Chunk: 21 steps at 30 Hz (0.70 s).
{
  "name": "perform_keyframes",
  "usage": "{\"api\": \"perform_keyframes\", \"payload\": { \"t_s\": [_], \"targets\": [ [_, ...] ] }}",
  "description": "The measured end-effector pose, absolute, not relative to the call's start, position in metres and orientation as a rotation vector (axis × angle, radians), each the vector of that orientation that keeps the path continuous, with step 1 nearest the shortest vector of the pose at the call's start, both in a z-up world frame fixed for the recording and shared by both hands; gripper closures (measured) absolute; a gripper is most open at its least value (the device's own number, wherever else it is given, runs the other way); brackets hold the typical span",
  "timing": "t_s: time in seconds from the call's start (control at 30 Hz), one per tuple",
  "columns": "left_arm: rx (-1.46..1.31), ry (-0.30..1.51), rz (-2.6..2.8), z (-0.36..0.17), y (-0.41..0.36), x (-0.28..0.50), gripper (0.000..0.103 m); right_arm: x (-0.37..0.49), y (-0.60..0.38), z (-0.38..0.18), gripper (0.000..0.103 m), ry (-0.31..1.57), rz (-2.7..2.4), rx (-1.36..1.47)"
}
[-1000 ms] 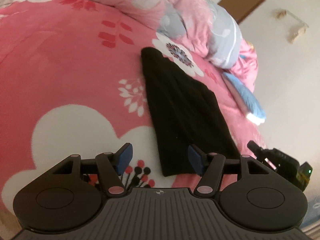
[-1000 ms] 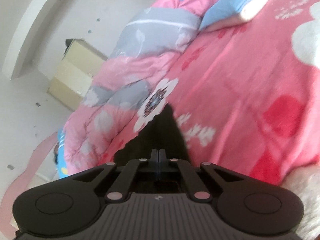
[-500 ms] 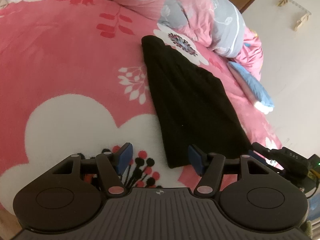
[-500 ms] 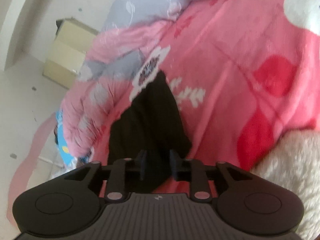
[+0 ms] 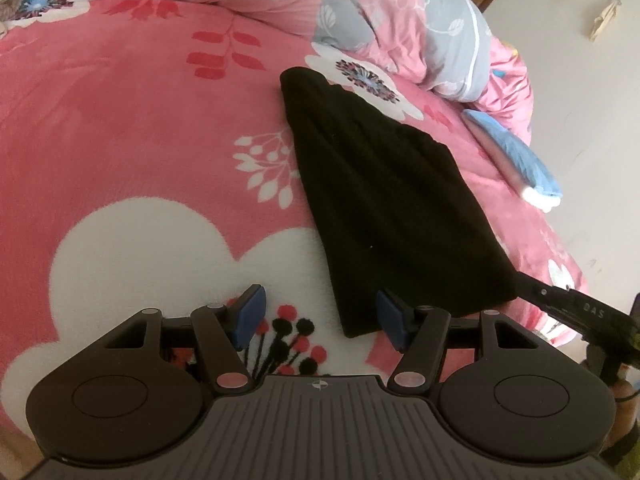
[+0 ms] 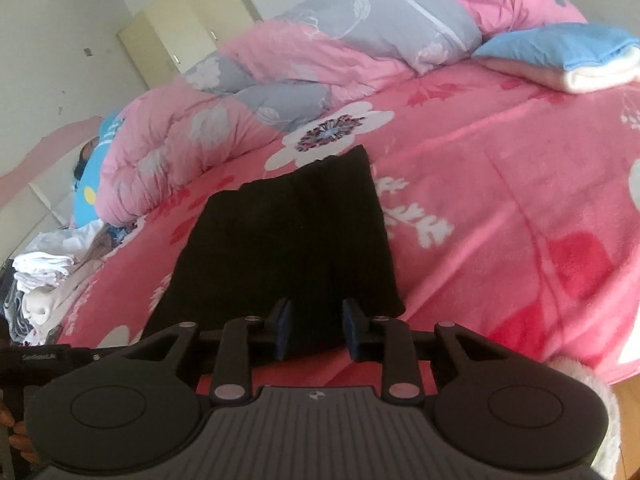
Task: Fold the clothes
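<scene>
The right gripper, clamped on the garment a second ago, is now seen with jaws apart. The left gripper is also parted. The garment lies released, narrow, flat on the bed; a fold is judged laid.

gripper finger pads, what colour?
Blue pads on black fingers, both grippers. Clearest in the left wrist view.

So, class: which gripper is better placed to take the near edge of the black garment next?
Right, probably. The right gripper is open directly over the black garment's near edge; the left gripper mostly faces blanket.
</scene>
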State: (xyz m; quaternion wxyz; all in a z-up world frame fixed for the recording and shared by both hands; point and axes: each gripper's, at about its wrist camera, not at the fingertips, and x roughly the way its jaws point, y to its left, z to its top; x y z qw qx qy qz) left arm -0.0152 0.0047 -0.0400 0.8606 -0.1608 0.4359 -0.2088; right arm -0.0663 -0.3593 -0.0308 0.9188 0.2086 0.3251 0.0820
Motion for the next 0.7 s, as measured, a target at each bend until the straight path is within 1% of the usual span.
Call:
{"api": "perform_keyframes", "payload": {
  "t_s": [0.3,0.37,0.43,0.7],
  "targets": [
    [-0.324,0.918,-0.434,-0.039,0.003,-0.014,0.042,-0.055,-0.365,-0.043,0.074,0.714,0.206,0.453],
    [-0.324,0.917,-0.434,-0.039,0.003,-0.014,0.042,-0.056,-0.363,-0.040,0.082,0.700,0.204,0.436],
    [-0.319,0.914,-0.435,-0.037,0.002,-0.014,0.042,-0.057,-0.361,-0.037,0.096,0.684,0.199,0.420],
    [-0.317,0.887,-0.446,-0.029,0.002,-0.017,0.042,-0.056,-0.370,-0.016,0.099,0.588,0.172,0.401]
  ]
}}
